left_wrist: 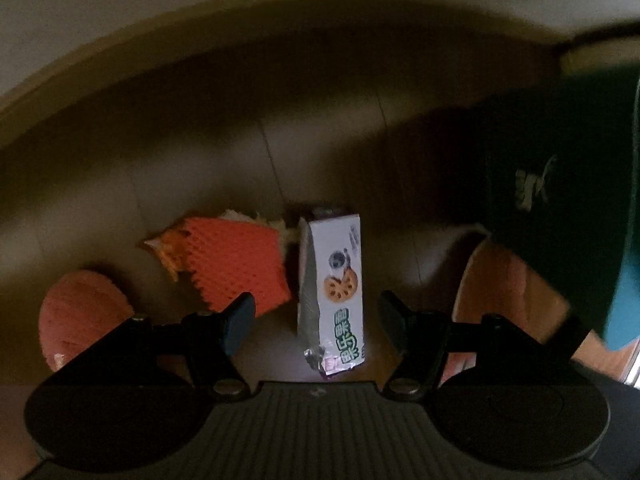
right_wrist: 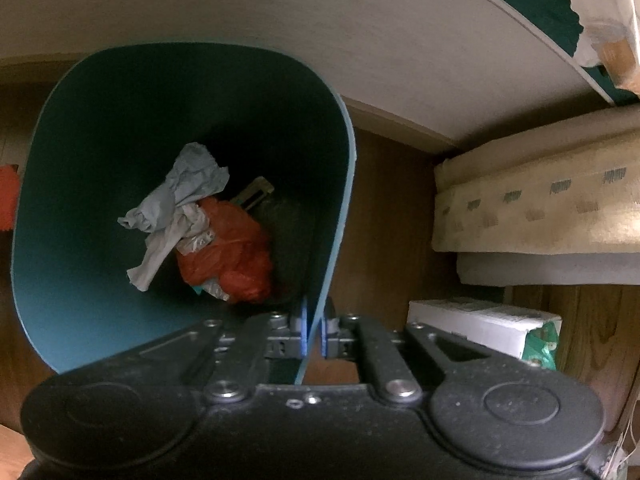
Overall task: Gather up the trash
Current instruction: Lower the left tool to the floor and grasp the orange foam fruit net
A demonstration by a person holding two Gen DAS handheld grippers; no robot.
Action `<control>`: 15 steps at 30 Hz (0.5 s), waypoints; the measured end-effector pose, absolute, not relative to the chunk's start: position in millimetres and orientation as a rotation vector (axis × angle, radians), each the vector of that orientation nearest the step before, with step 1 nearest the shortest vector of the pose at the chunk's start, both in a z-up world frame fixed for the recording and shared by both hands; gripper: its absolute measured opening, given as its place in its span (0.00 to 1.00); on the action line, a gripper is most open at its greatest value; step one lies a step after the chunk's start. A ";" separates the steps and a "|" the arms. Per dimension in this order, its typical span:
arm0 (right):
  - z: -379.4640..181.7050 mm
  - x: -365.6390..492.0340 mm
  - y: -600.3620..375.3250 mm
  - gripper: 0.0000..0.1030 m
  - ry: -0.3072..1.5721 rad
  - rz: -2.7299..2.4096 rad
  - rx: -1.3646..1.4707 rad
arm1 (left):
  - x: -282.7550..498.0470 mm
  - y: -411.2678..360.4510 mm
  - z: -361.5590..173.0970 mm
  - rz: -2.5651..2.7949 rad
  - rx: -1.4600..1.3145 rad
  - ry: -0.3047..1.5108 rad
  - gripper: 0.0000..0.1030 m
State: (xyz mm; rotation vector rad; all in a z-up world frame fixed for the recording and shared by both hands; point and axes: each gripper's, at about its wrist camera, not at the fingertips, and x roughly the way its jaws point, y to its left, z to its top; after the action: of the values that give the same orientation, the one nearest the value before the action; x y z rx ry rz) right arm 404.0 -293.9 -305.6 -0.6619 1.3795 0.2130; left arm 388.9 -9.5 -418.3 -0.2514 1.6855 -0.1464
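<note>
One white printed snack carton (left_wrist: 338,276), one orange foam fruit net (left_wrist: 236,260), two pink slippers (left_wrist: 80,312), one teal plastic bin (right_wrist: 80,240), one crumpled grey tissue (right_wrist: 180,196), one red plastic bag (right_wrist: 232,252).

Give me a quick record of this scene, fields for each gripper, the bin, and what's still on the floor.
left gripper: open, above the snack box, not touching it
right gripper: shut on the bin wall
bin: teal, holds crumpled paper and an orange bag
floor: snack box, orange foam net
</note>
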 end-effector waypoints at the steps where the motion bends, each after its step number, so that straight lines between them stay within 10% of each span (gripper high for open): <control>1: -305.7 404.9 -295.1 0.05 1.378 0.212 -0.657 | 388.6 -15.3 -424.8 -0.142 -0.224 1.689 0.67; 15: -307.7 409.4 -301.4 0.05 1.383 0.198 -0.600 | 387.7 35.1 -515.2 0.041 -0.332 1.796 0.67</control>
State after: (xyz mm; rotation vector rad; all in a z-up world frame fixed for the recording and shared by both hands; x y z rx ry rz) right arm 409.4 -301.4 -307.7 -0.6000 1.3826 0.1978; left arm 387.7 35.1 -515.2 -0.3323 1.7958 0.0408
